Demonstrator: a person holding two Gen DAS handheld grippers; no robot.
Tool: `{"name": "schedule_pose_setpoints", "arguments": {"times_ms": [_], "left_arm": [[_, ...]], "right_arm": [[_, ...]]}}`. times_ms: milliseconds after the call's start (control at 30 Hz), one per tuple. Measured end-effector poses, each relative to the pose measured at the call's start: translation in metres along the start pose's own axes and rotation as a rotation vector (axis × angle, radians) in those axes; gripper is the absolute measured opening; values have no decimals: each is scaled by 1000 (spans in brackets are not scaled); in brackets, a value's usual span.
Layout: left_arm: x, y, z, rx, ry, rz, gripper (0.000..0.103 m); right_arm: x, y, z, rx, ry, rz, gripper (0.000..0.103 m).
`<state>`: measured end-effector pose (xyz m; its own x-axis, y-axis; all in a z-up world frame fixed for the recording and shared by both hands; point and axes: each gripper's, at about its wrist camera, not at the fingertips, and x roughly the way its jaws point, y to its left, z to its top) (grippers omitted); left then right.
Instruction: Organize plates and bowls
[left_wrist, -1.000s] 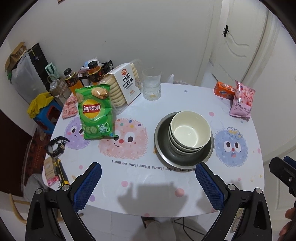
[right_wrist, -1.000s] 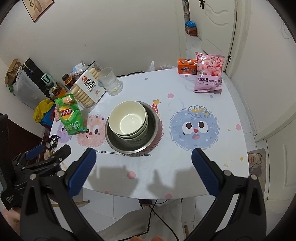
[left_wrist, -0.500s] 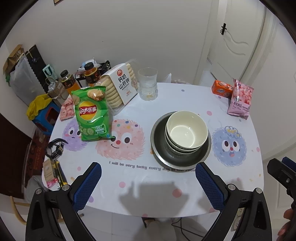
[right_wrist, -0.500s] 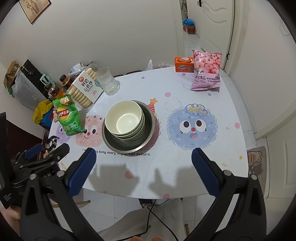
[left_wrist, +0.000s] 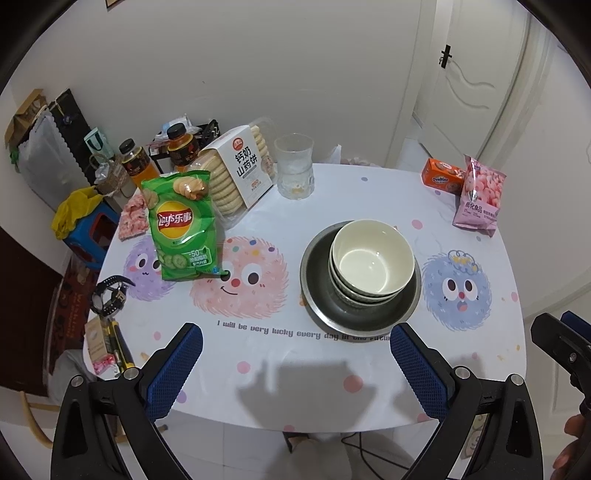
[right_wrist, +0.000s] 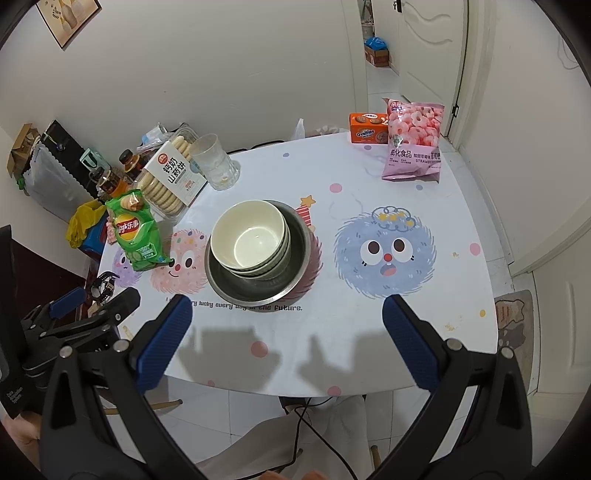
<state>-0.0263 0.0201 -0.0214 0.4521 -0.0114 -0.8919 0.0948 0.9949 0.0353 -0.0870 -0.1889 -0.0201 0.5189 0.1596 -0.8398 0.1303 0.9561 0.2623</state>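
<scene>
A stack of cream bowls (left_wrist: 371, 260) sits nested inside a wide steel bowl (left_wrist: 321, 295) in the middle of the table; both show in the right wrist view too, bowls (right_wrist: 251, 236) and steel bowl (right_wrist: 221, 280). My left gripper (left_wrist: 295, 365) is open and empty, held above the table's near edge, short of the bowls. My right gripper (right_wrist: 288, 339) is open and empty, also above the near edge. Each gripper shows at the edge of the other's view.
On the white patterned table (left_wrist: 258, 373): a green chip bag (left_wrist: 181, 225), a biscuit box (left_wrist: 240, 173), a glass (left_wrist: 295, 171), a pink snack bag (left_wrist: 480, 195) and an orange box (left_wrist: 443, 179). A watch (left_wrist: 109, 293) lies at the left edge. Bottles (left_wrist: 135, 164) stand behind.
Both grippers have drawn back and up from the table, so the bowls look smaller and farther. Nothing on the table has moved.
</scene>
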Motion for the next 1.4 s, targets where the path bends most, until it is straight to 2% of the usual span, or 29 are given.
{"name": "schedule_pose_setpoints", "arguments": {"times_ms": [1400], "left_arm": [[5,1,3,13,7,-4,103]], "right_arm": [[3,1,1,1,9,-2,103]]}}
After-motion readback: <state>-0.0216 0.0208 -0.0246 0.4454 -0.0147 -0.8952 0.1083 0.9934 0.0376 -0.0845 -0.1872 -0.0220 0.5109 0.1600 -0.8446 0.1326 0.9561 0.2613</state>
